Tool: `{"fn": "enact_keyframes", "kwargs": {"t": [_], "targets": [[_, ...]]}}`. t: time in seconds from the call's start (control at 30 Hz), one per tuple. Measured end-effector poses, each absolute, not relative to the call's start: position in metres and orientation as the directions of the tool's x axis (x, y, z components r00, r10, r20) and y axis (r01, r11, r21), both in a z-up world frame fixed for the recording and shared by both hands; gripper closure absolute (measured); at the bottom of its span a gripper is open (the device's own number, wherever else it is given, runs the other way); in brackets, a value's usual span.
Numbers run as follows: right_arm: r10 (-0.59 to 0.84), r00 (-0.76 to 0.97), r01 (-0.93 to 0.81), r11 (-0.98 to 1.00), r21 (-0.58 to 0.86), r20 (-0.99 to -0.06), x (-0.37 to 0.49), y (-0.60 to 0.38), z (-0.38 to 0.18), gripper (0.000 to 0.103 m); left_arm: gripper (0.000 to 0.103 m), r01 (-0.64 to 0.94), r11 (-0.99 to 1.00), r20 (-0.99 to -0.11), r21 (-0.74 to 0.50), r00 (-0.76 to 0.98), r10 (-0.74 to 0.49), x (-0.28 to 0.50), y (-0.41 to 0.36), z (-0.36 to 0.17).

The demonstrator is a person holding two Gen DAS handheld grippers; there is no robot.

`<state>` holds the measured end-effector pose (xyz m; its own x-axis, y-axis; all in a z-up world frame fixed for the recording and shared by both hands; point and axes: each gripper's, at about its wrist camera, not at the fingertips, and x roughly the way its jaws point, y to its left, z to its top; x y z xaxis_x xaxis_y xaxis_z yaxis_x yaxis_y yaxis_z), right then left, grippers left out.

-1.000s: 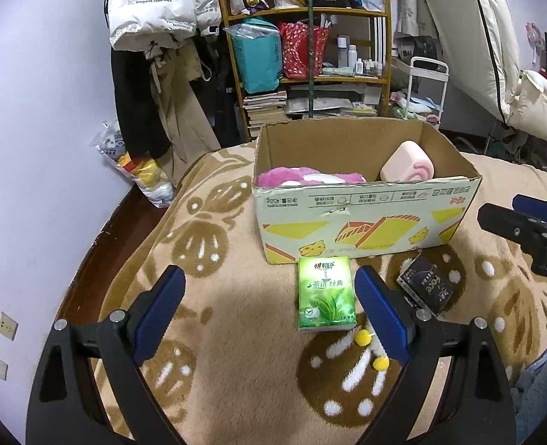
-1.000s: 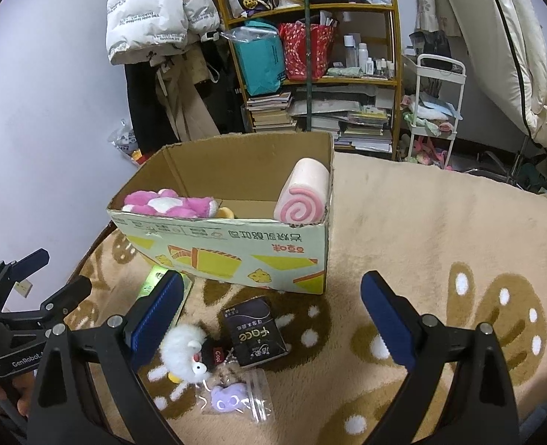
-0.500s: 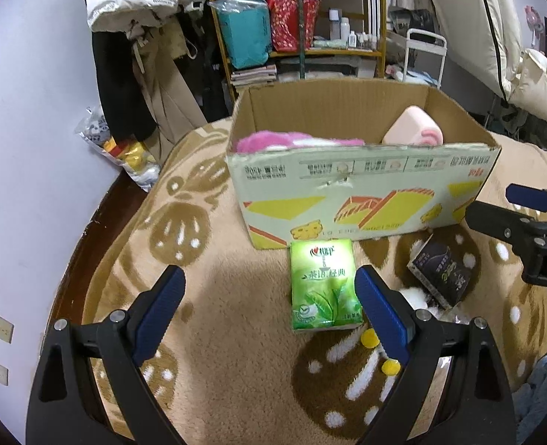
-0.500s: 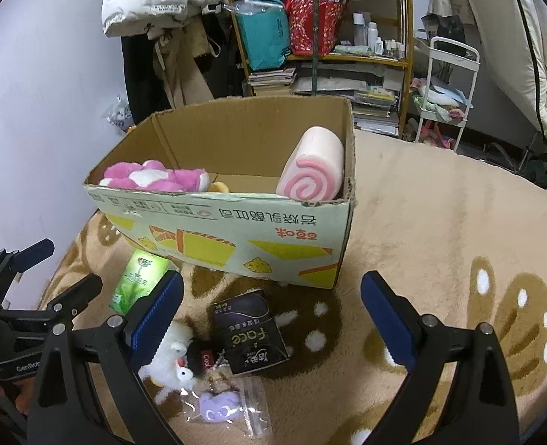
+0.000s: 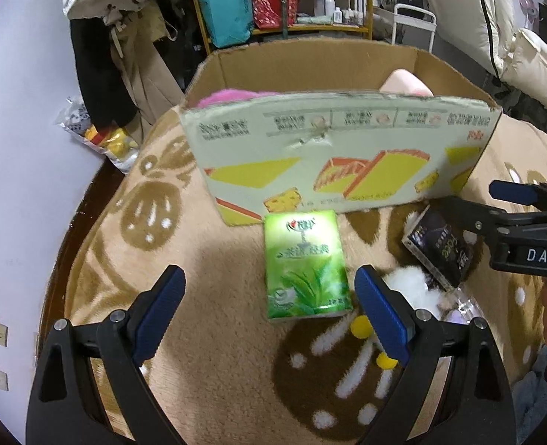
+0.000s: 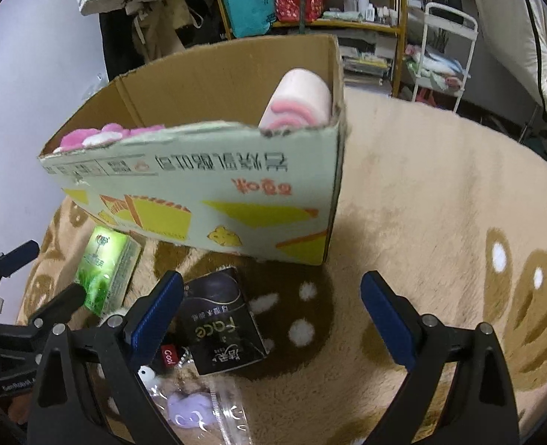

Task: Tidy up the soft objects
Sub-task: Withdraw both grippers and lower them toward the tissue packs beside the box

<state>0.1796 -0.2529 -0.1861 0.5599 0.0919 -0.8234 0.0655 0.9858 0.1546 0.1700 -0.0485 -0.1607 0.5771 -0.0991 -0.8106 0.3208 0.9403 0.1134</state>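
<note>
A green tissue pack (image 5: 307,265) (image 6: 105,270) lies on the brown patterned blanket in front of an open cardboard box (image 5: 332,155) (image 6: 199,189). Inside the box sit a pink plush (image 5: 229,94) (image 6: 99,135) and a pink swirl roll cushion (image 6: 297,102) (image 5: 403,81). My left gripper (image 5: 269,296) hangs open just above the blanket, its right finger beside the green pack. My right gripper (image 6: 273,304) is open above a black tissue pack (image 6: 221,322) (image 5: 438,248). A white plush toy (image 5: 408,287) (image 6: 147,374) lies between the two packs, partly hidden.
A clear bag with a lilac item (image 6: 199,404) and a small red tag (image 6: 168,358) lie near the black pack. Yellow pompoms (image 5: 360,324) rest on the blanket. Behind the box stand a cluttered shelf (image 5: 281,0), hanging coats (image 5: 118,37) and a white cart (image 6: 444,52).
Both grippers have sunk toward the blanket and come closer to the box, which now looms larger. The green pack now sits next to the left gripper's right finger. Both stay open.
</note>
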Motion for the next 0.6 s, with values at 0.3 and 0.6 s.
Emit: {"fn": "enact_keyframes", "kwargs": {"t": [0.3,0.6], "targets": [[0.116,0.532,0.046,0.985,0.166,-0.839,0.184,-0.245,-0.196,0.003,0.011,0.343,0.931,-0.833,0.125,0.547,-0.089,0.172,-0.052,-0.176],[0.141,0.511,0.043,0.981,0.189,-0.848,0.184,-0.241,-0.204,0.003,0.011,0.337,0.933,-0.849,0.123,0.523,-0.077,0.18,-0.049,-0.187]]}}
